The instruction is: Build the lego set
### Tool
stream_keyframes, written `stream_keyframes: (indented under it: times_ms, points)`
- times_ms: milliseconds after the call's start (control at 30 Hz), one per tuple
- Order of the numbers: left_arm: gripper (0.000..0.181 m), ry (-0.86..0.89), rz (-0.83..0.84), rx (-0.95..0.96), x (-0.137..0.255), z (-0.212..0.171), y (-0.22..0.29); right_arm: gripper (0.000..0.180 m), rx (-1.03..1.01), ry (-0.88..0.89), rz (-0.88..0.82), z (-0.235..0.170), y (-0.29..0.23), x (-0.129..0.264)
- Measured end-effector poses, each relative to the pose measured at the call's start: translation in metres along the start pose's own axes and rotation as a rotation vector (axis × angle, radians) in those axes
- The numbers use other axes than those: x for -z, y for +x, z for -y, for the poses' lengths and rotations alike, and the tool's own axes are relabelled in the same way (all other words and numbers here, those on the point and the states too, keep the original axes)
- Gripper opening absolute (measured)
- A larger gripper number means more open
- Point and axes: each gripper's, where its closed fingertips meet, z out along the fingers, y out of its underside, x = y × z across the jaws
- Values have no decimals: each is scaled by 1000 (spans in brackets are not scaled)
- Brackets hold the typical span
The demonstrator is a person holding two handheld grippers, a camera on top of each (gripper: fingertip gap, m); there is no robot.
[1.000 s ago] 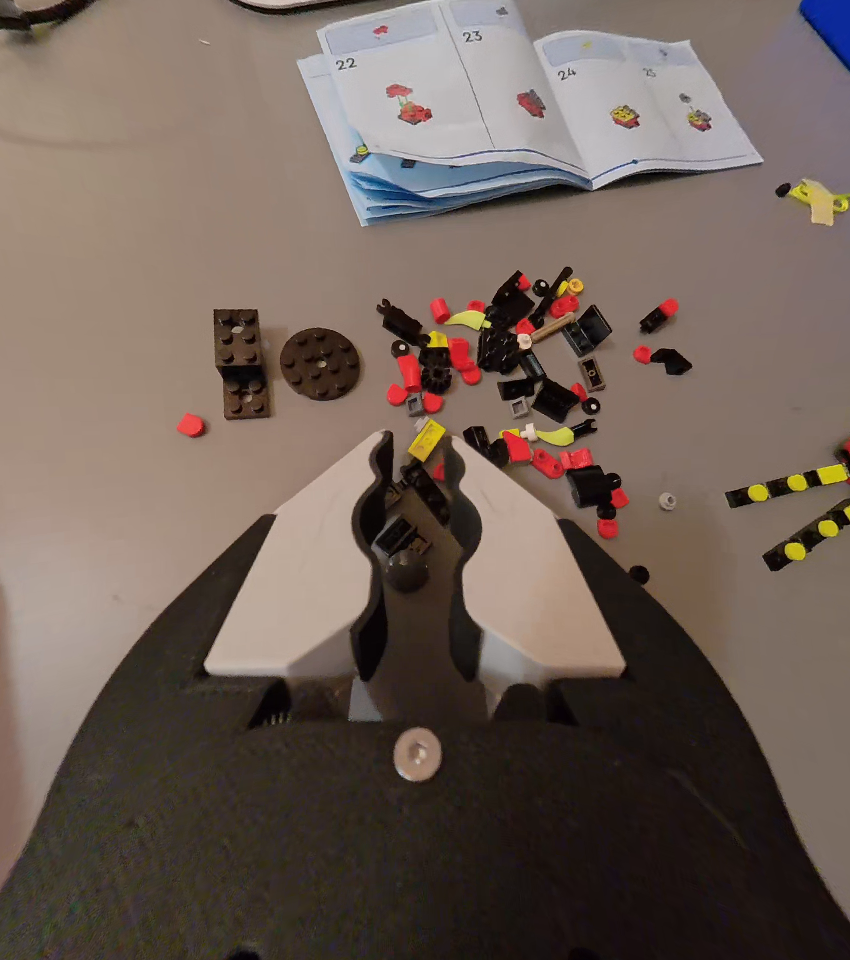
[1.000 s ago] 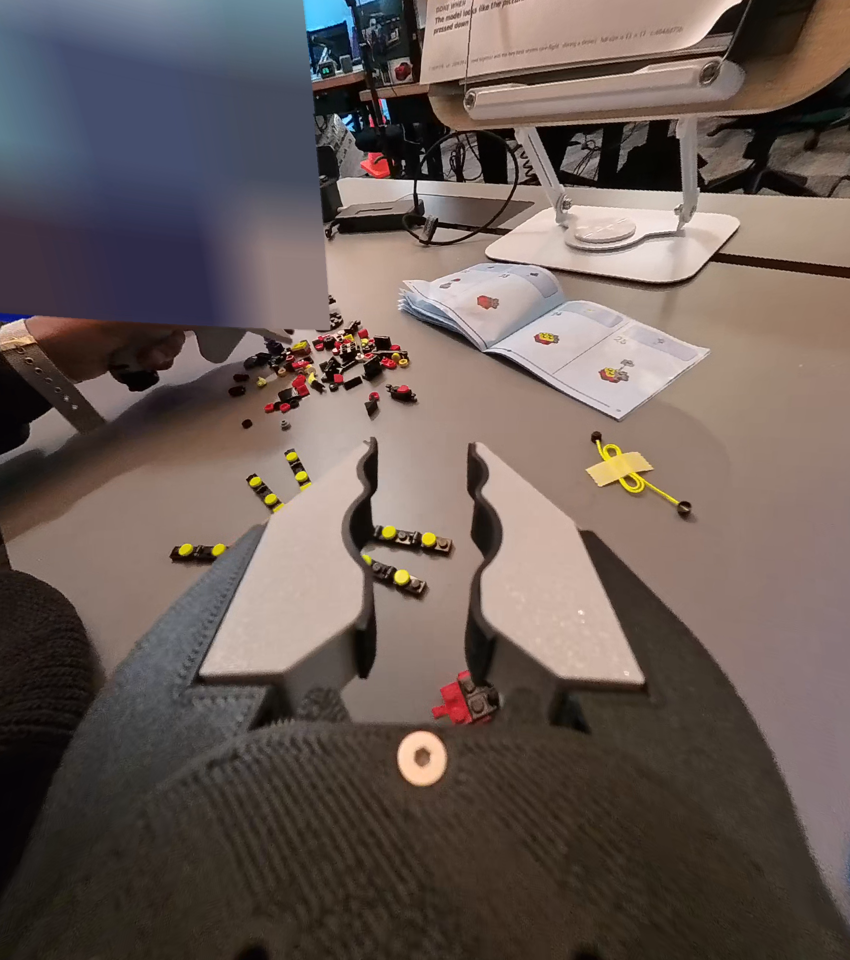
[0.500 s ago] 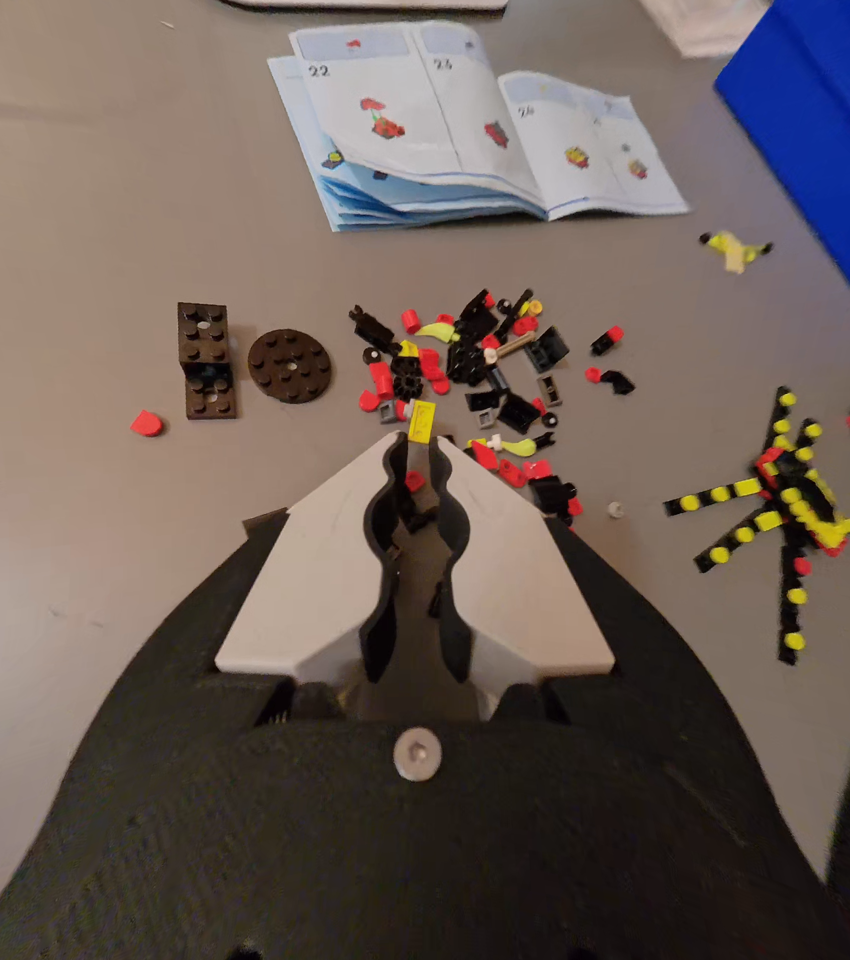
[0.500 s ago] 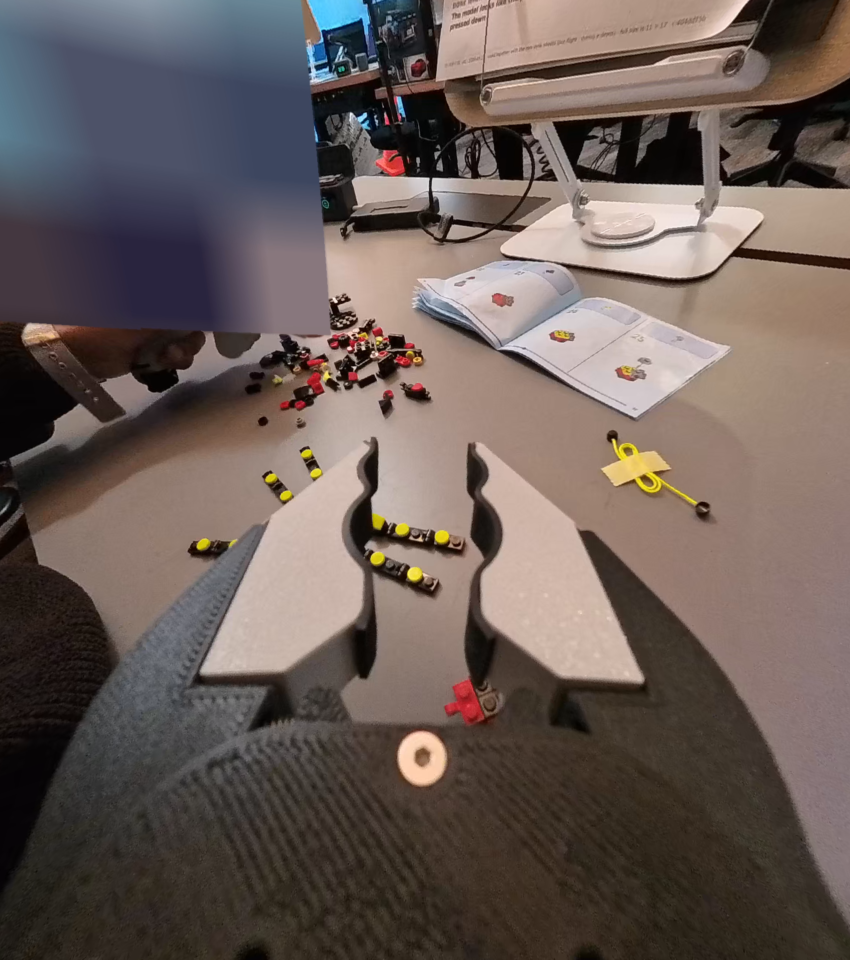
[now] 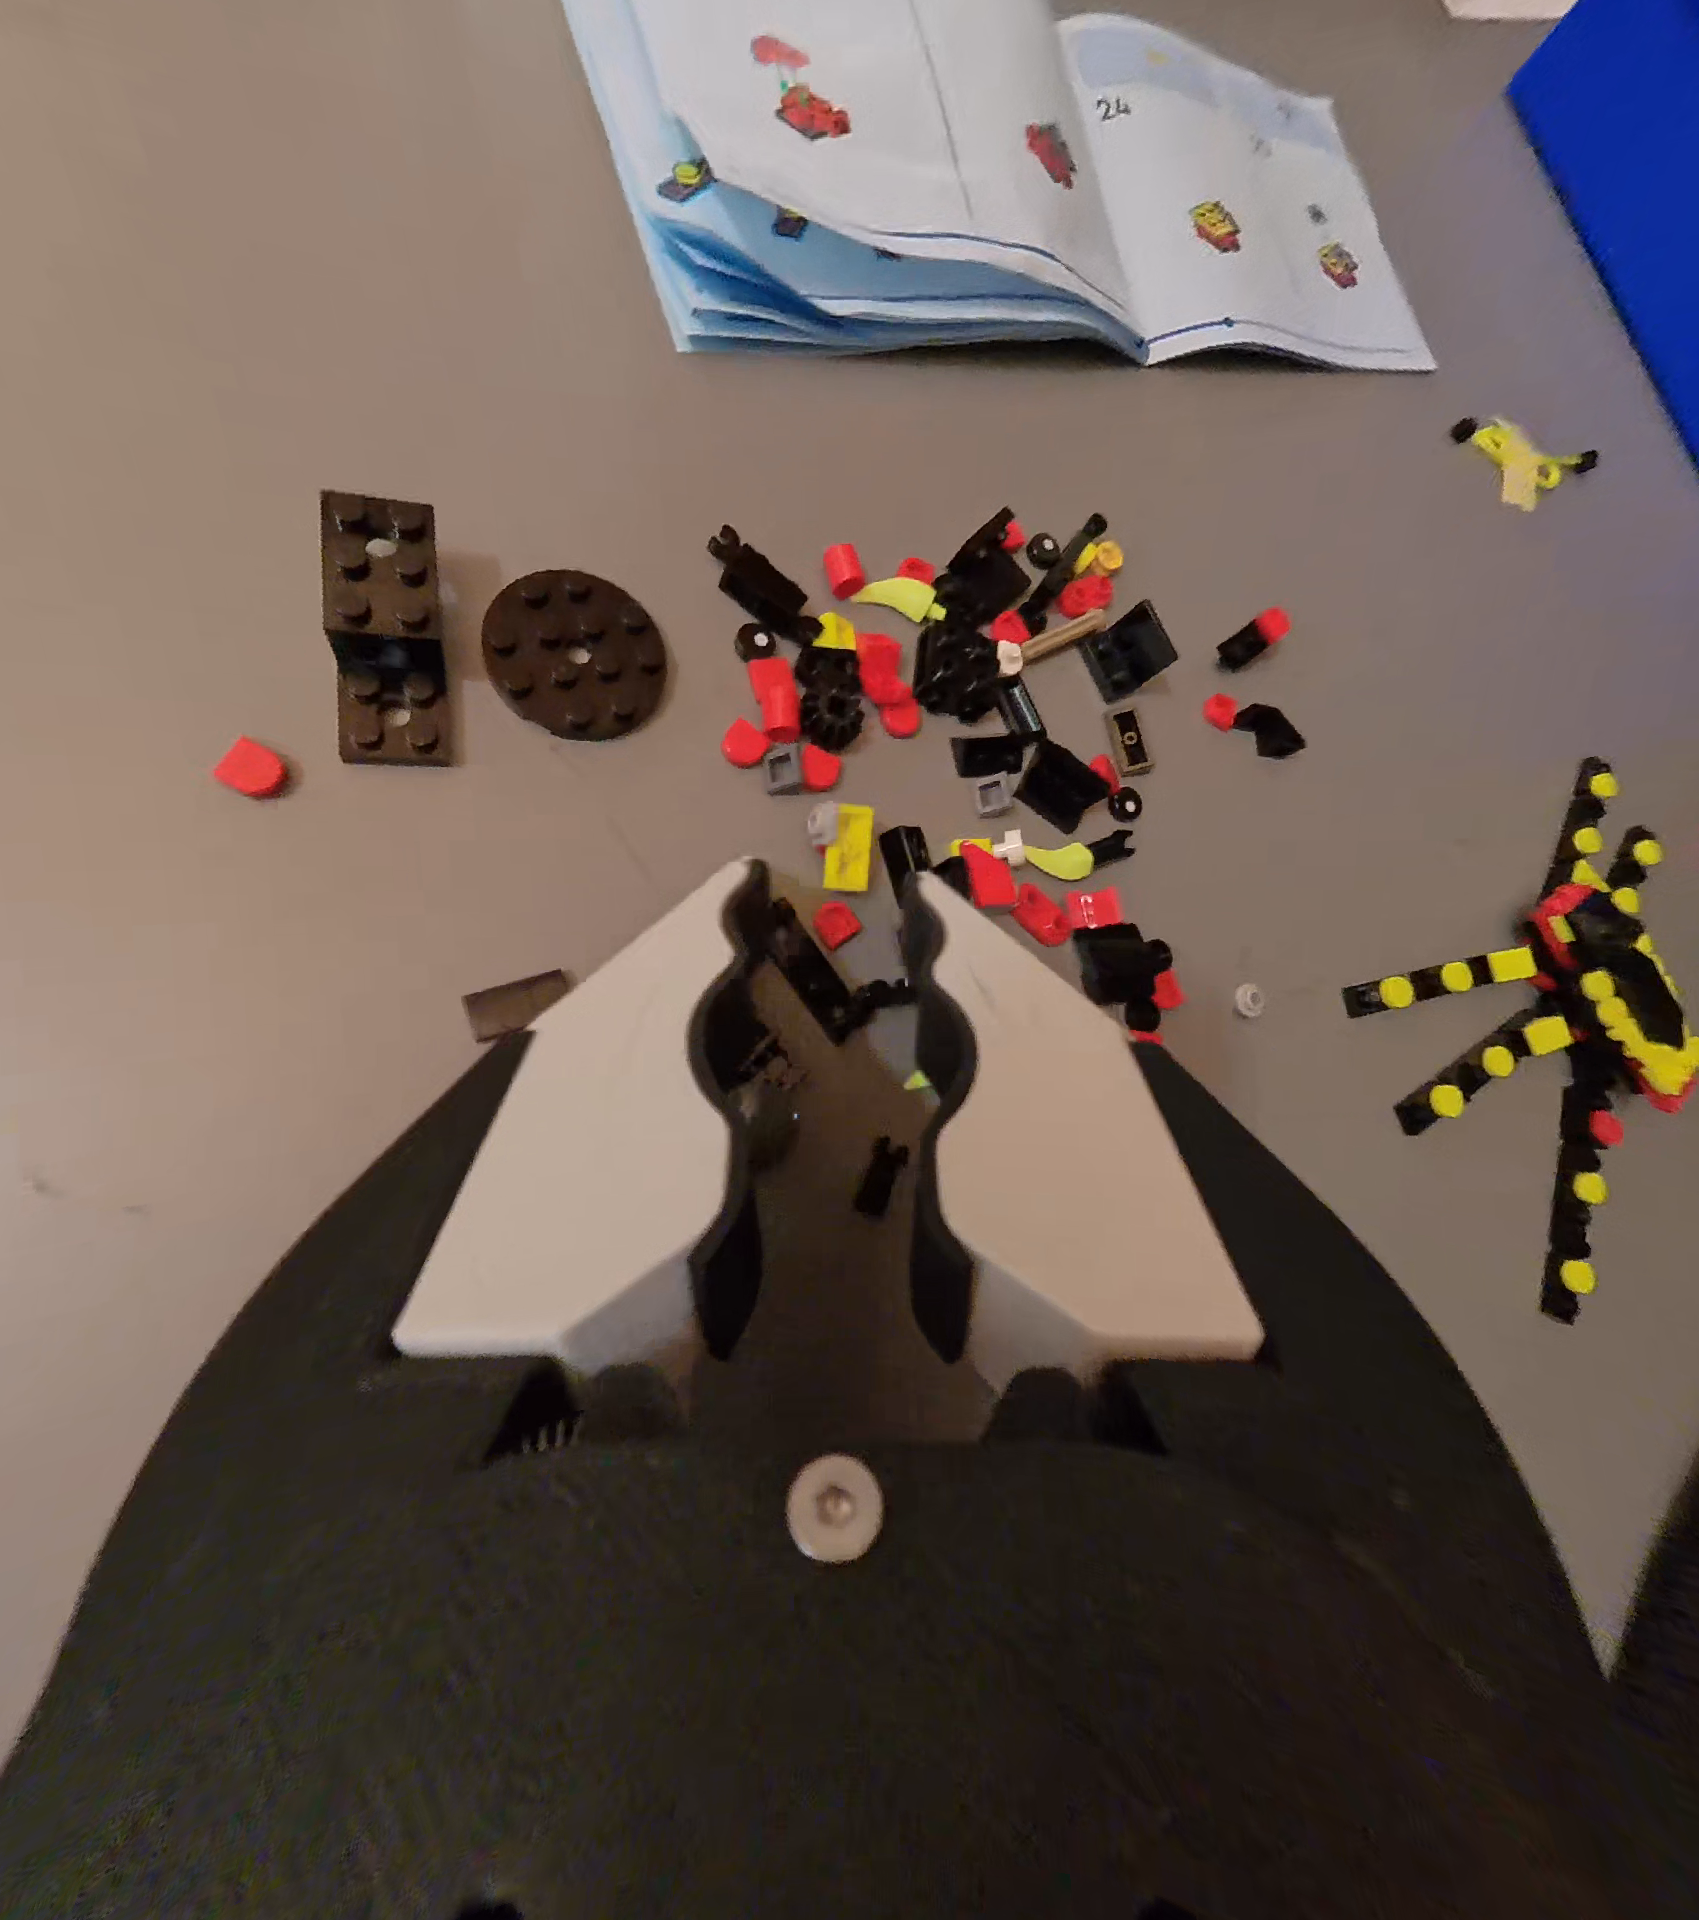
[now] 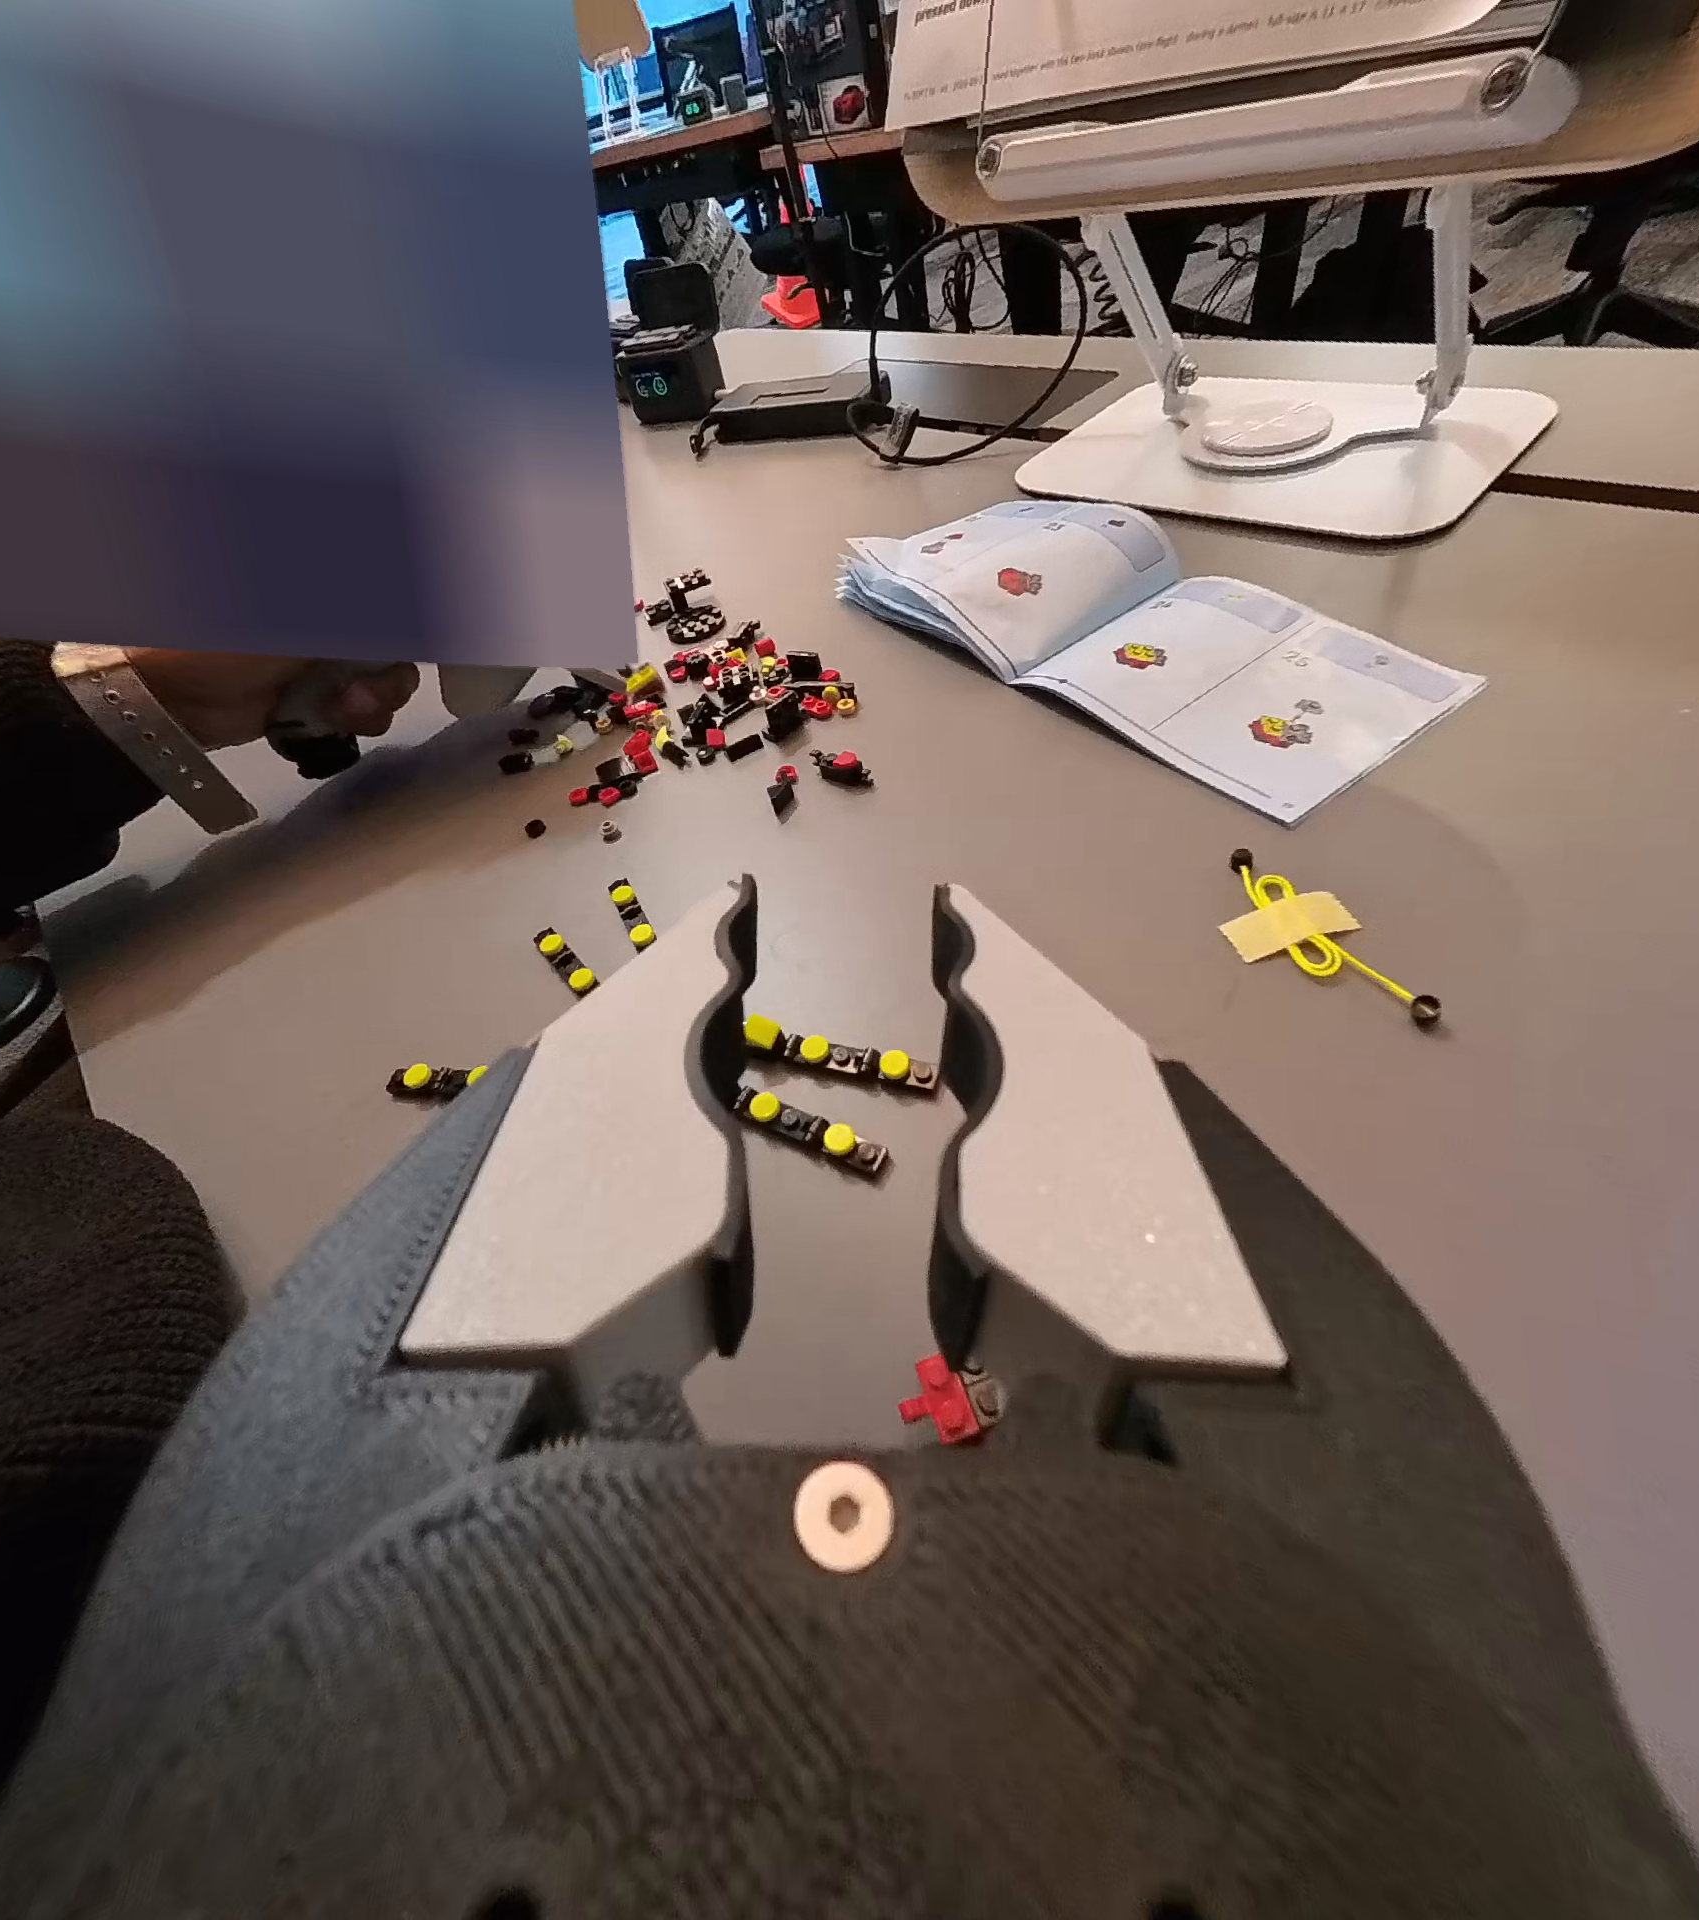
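While the left gripper [image 5: 832, 883] hangs unclenched over the near loose bricks [image 5: 938, 717], closing crooked could scatter them; the right gripper [image 6: 843, 896] gapes empty.

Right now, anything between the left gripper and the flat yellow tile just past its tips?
Nothing tall. The left gripper is open over the loose bricks; a small red rounded piece lies on the table between its fingertips, just short of the flat yellow tile.
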Motion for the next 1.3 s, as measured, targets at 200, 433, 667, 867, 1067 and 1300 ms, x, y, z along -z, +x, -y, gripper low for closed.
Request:
stream_keyframes:
  times_ms: [200,433,667,867,1067,1300]
  points:
    - [35,8,29,-223,0,4,23,32,-8,-6,-2,-1,1,0]
    - [24,-59,42,-246,-9,-6,32,32,-16,-15,-6,-4,3,-1]
    - [10,-36,12,-222,-7,-3,34,31,-23,-23,-6,-5,4,-2]
    - [10,39,-124,-95,0,7,42,31,-22,-26,-4,-6,3,-3]
    - [10,214,-566,186,26,37,99,31,-14,-21,17,-4,-4,-8]
    - [9,199,-940,333,40,39,172,27,-255,55,228,12,-49,-22]
